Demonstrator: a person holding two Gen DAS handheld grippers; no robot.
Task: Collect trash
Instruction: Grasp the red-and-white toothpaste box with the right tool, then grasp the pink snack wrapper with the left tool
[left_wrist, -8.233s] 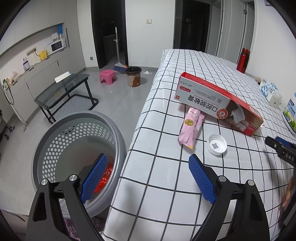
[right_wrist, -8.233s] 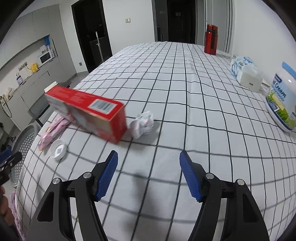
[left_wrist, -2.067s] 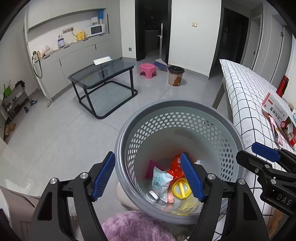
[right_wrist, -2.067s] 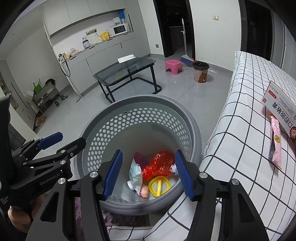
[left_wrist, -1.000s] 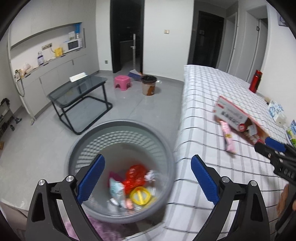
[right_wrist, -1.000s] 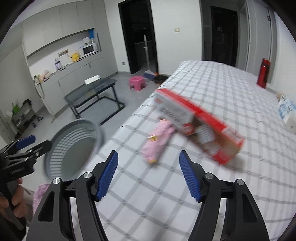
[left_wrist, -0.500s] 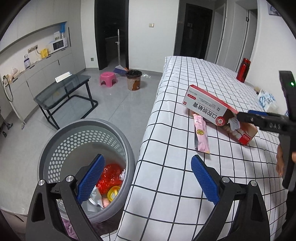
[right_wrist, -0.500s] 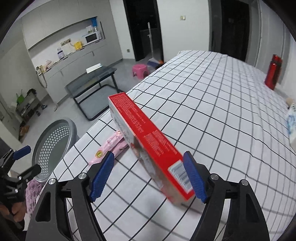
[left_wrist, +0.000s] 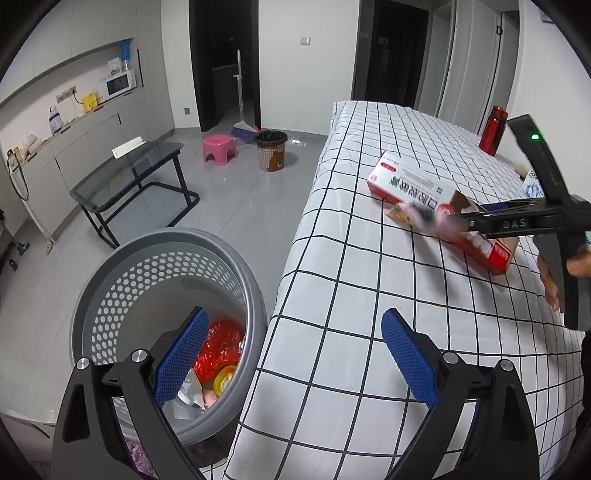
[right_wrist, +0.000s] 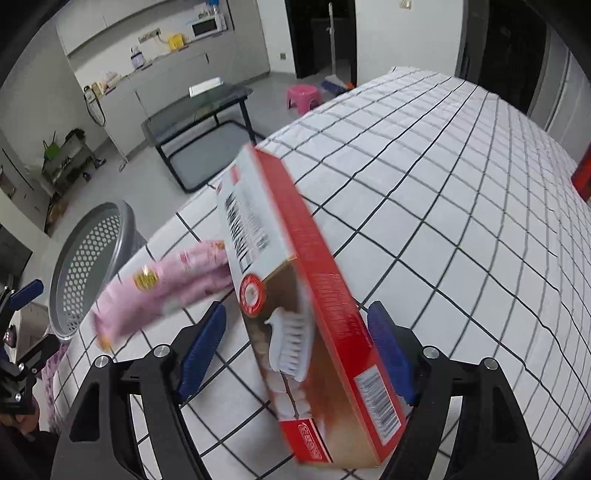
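**Red carton framed, basket partly filled**

Red-and-white card makes up the toothpaste box (right_wrist: 295, 314), which is framed between the spread jaws of the right gripper (right_wrist: 295, 343); contact with either pad cannot be told, and nothing is gripped yet. A pink wrapper (right_wrist: 166, 288) is seen to the left of those jaws, one end tucked against the box. Both pieces lie on the checked cloth of the bench (left_wrist: 369, 295).

The left gripper (left_wrist: 291, 360) is held wide open and empty, with the grey perforated basket (left_wrist: 122, 273) below its left jaw, beside the bench edge. Inside the basket, a red crinkled bag (left_wrist: 221, 347), a yellow ring-shaped lid (left_wrist: 225, 380) and some pale wrappers are already collected.

The task is judged partly done: the box and the wrapper are left to be binned.
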